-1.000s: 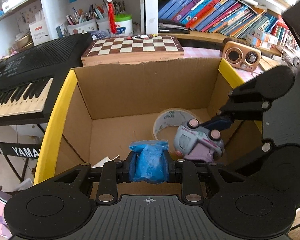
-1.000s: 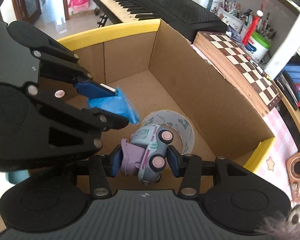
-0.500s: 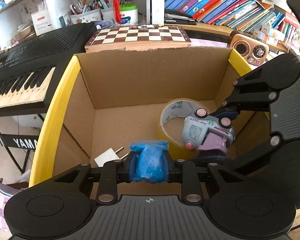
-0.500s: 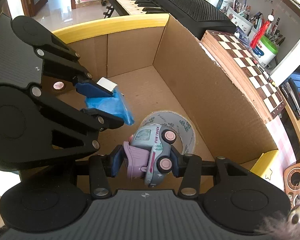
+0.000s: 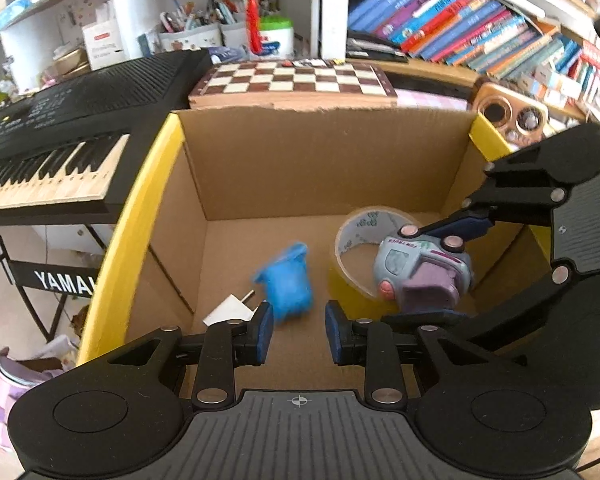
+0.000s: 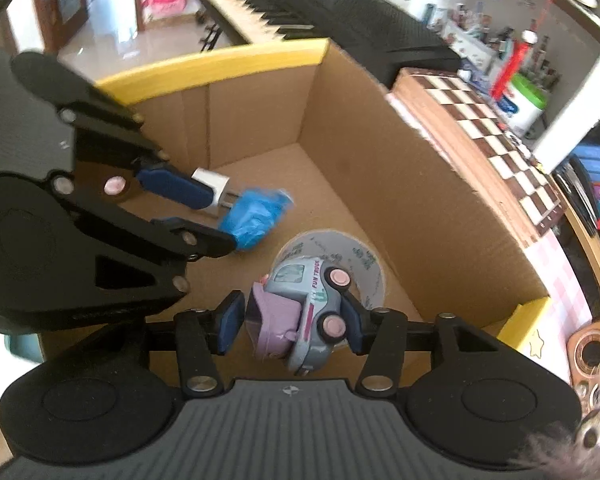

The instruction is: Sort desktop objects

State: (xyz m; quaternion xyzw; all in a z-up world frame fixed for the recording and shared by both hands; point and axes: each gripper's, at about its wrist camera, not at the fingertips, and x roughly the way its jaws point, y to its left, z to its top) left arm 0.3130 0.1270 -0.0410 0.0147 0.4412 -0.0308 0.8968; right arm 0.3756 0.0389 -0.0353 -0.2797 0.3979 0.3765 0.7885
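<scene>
The left gripper (image 5: 298,330) hangs over the open cardboard box (image 5: 324,168), its jaws spread and holding nothing. Just ahead of them a crumpled blue packet (image 5: 288,284) is blurred and clear of both pads, over the box floor; whether it touches the floor cannot be told. Its wider, crimped end points toward the far wall.

The right gripper (image 6: 290,322) has one toy tow truck (image 6: 304,312) between its jaws, which are opening. In the right wrist view a gap shows between the left pad and the purple rear of the truck, while the right pad sits against the wheels. The truck is grey-blue with pink hubs, and it lies on its side: wheels face the right pad, its long axis runs roughly along the fingers, cab forward, tilted downward. It is above the box floor, over the tape roll.

Inside the box lie one roll of tape (image 5: 364,240) standing on its edge near the right wall and one white plug (image 5: 230,310) near the left wall.

Behind the box stand one chessboard (image 5: 296,80), one black keyboard (image 5: 60,120) to the left, and one small wooden radio (image 5: 512,114) to the right.
</scene>
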